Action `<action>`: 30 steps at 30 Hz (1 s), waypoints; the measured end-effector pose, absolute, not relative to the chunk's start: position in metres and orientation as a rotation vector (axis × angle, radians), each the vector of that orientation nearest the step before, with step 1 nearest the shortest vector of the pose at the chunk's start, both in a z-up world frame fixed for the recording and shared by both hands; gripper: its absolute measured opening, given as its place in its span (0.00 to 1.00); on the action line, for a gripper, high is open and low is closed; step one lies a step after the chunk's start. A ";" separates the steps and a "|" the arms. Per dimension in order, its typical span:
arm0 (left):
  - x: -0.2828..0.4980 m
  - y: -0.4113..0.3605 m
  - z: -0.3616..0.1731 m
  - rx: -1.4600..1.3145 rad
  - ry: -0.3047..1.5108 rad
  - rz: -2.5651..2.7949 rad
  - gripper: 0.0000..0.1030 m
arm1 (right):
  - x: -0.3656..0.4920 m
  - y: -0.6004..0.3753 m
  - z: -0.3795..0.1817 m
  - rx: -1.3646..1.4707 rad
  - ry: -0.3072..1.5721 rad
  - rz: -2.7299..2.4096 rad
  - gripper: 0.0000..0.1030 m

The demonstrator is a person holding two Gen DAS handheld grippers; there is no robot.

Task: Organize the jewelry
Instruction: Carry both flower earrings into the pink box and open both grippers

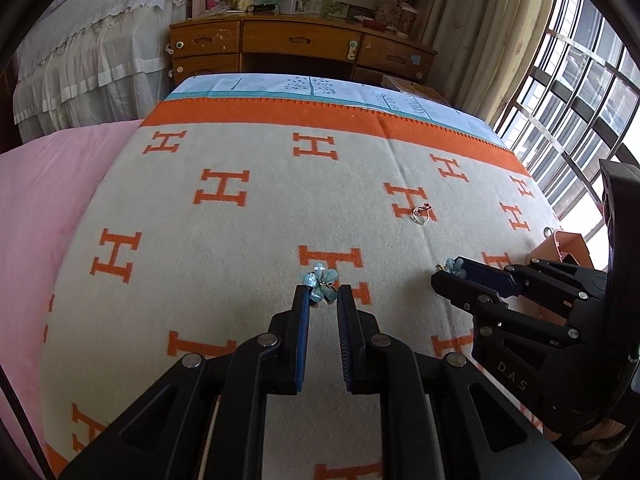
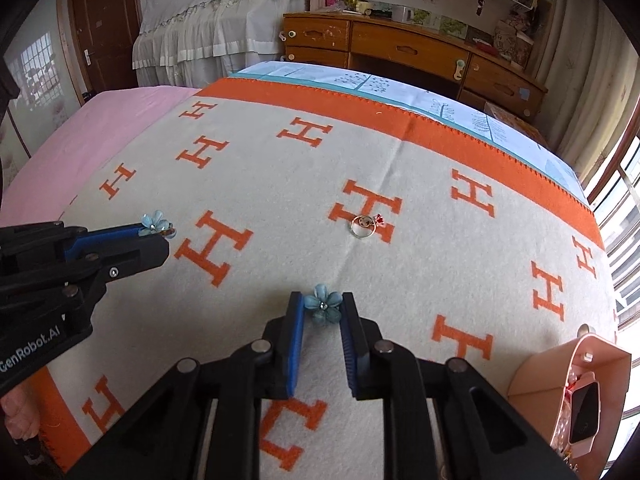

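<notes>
Across the left wrist view, a cream blanket (image 1: pixel 248 232) with orange H letters covered the bed. The left gripper (image 1: pixel 323 295) had its blue-padded fingers drawn narrow, pinching a pale blue flower earring (image 1: pixel 321 285) at their tips just above the cloth. To the right, the right gripper (image 1: pixel 451 270) came in from the side, a second blue flower earring (image 1: pixel 453 267) caught at its tip. A thin ring (image 1: pixel 423 214) with a small red stone lay farther off on an orange H, apart from both grippers. A pink box (image 1: pixel 570 246) showed behind the right gripper near the blanket's edge.

Over on the right wrist view, the right gripper (image 2: pixel 322 306) clasped its flower earring (image 2: pixel 323 309) between narrow fingers. The left gripper (image 2: pixel 160 234) reached in from the left edge with its own flower earring (image 2: pixel 154 224) at the tip. The ring (image 2: pixel 365 226) rested ahead on the blanket (image 2: pixel 400 280). The pink box (image 2: pixel 540 376) stood open at lower right, holding a pink watch (image 2: pixel 584 412).
</notes>
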State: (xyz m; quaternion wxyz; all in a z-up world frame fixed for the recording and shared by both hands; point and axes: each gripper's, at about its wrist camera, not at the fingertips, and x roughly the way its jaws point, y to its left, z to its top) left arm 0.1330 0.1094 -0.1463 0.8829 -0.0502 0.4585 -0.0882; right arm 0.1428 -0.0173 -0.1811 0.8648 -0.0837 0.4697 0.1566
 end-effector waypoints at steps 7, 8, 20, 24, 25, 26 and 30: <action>0.119 0.103 -0.126 -0.100 0.918 -0.201 0.11 | 0.124 -0.034 -0.140 -0.067 0.909 0.379 0.17; 0.117 0.101 -0.123 -0.098 0.912 -0.204 0.11 | 0.120 -0.036 -0.133 -0.056 0.897 0.387 0.17; 0.089 0.059 -0.081 -0.054 0.843 -0.268 0.11 | 0.076 -0.074 -0.075 0.025 0.743 0.422 0.17; 0.081 0.040 -0.068 -0.035 0.825 -0.294 0.11 | 0.065 -0.093 -0.065 0.040 0.710 0.414 0.17; 0.080 0.035 -0.066 -0.030 0.822 -0.300 0.11 | 0.062 -0.098 -0.063 0.043 0.706 0.411 0.17; 0.078 0.030 -0.065 -0.024 0.820 -0.306 0.11 | 0.059 -0.103 -0.062 0.046 0.701 0.407 0.17; 0.074 0.007 -0.061 -0.003 0.822 -0.329 0.11 | 0.050 -0.126 -0.062 0.064 0.691 0.377 0.17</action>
